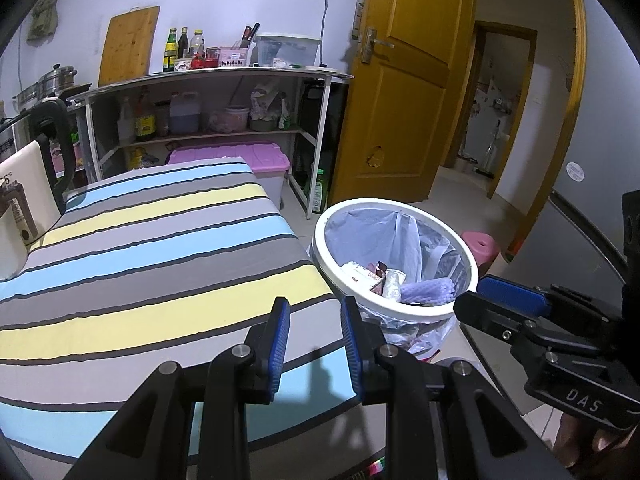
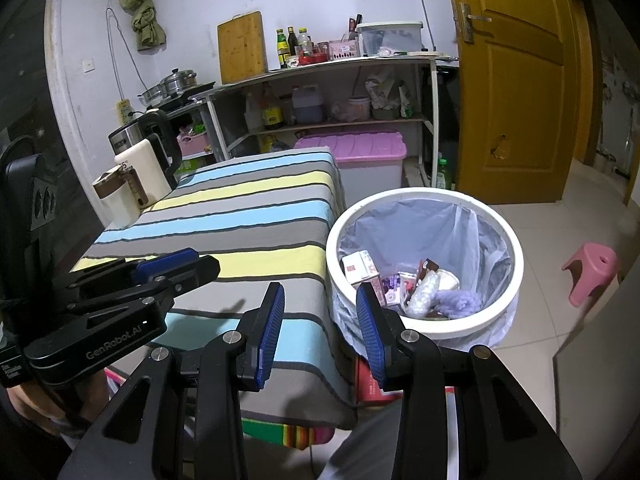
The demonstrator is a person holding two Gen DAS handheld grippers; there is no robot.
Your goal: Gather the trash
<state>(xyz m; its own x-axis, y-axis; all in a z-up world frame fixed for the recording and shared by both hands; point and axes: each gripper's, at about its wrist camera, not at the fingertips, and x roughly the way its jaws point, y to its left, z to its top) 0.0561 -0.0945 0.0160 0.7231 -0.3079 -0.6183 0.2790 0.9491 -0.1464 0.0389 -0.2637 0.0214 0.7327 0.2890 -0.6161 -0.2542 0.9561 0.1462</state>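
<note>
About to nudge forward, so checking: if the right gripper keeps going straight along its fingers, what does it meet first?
Probably the near corner of the striped table top, or the white trash bin rim just beside it. The right gripper is open and empty; depth is unclear here.

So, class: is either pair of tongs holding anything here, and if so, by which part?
Nothing is held. The left tongs and right tongs are both open and empty, and the trash already lies in the white bin.

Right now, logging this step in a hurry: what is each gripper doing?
Left gripper: open, holding nothing, above the striped cloth.
Right gripper: open, holding nothing, beside the trash bin.
</note>
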